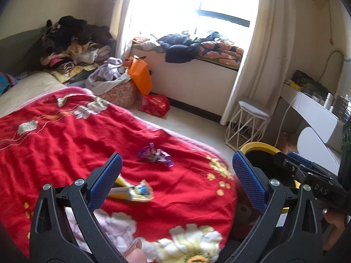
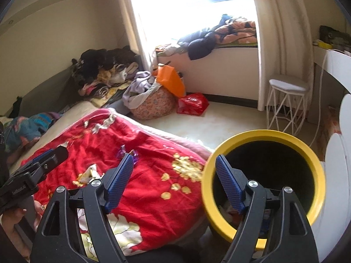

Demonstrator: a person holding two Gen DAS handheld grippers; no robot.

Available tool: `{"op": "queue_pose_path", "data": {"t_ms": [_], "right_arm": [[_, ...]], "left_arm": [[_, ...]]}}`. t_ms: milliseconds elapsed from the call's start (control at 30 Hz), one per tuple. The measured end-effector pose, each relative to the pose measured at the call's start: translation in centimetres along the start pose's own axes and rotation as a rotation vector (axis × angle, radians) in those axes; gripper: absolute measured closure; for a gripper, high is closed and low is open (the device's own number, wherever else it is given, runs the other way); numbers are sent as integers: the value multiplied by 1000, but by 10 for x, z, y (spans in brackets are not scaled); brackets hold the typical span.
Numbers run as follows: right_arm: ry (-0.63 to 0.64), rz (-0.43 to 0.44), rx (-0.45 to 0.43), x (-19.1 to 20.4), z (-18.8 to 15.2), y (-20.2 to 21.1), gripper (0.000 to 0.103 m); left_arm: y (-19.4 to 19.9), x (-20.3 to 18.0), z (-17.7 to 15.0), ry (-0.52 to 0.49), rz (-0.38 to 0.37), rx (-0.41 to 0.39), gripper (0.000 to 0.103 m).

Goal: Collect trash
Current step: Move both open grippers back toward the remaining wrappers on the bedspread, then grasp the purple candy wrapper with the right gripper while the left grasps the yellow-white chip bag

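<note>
the left gripper (image 1: 175,166) hangs over the red floral quilt (image 1: 65,135) with its blue pads spread wide and nothing between them. just past its left pad (image 1: 105,177) lies a yellow and white wrapper (image 1: 133,191), partly hidden behind that pad, its print too blurred to read. a little further on the quilt sits a crumpled purple wrapper (image 1: 155,156), clear of both pads; in the right wrist view it is mostly hidden by a finger.

the right gripper (image 2: 175,171) is also spread and empty, one pad over the quilt, the other pad (image 2: 228,186) over the mouth of the yellow-rimmed bin (image 2: 316,164), which stands just beside the bed. the bin's inside is dark; some scraps show low down, hard to make out. a hand (image 2: 13,221) at the left edge is cut off by the frame.

beyond, an orange bag (image 1: 140,76) and a red bag (image 1: 155,105) lie on the floor near a flowered basket (image 1: 119,94) heaped with clothes. a white stool (image 1: 250,120) stands by the curtain. the window is blown out by glare.
</note>
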State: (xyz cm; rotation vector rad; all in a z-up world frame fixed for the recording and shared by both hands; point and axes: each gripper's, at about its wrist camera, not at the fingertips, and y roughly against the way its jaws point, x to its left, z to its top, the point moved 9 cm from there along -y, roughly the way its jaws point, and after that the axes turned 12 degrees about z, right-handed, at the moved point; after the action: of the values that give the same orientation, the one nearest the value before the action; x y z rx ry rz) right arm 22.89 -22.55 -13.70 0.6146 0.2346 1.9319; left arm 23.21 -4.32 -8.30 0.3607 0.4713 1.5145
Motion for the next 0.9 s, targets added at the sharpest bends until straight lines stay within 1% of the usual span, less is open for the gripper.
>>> {"op": "queue_pose_path", "data": {"t_ms": [133,267,533,600,667,733,833,900], "right_arm": [[22,21,54,9,-4,-24,28],[42,57,96,22,-6,-48,28],[83,100,165,37,-10,-94,28],[82,110,186,39,-12,-108,28],[80,117,207,38,-15,-121,28],[85,121,227,38,-16,-134,29],[74,137,259,37,-21,-152,32],[59,147,287,36,-24,-165,34]], "left_arm": [[-6,20,-6,27,30,22,10],[-16,39,-15,56,54,62,10],[-36,62,-38,105,70,137,10],[-40,66,-43,121,66,156,12],[-46,70,-47,135,60,175,18],[-51,73,-51,152,53,196,22],[-59,75,-56,174,41,225,30],[-64,76,-59,188,38,244,33]]}}
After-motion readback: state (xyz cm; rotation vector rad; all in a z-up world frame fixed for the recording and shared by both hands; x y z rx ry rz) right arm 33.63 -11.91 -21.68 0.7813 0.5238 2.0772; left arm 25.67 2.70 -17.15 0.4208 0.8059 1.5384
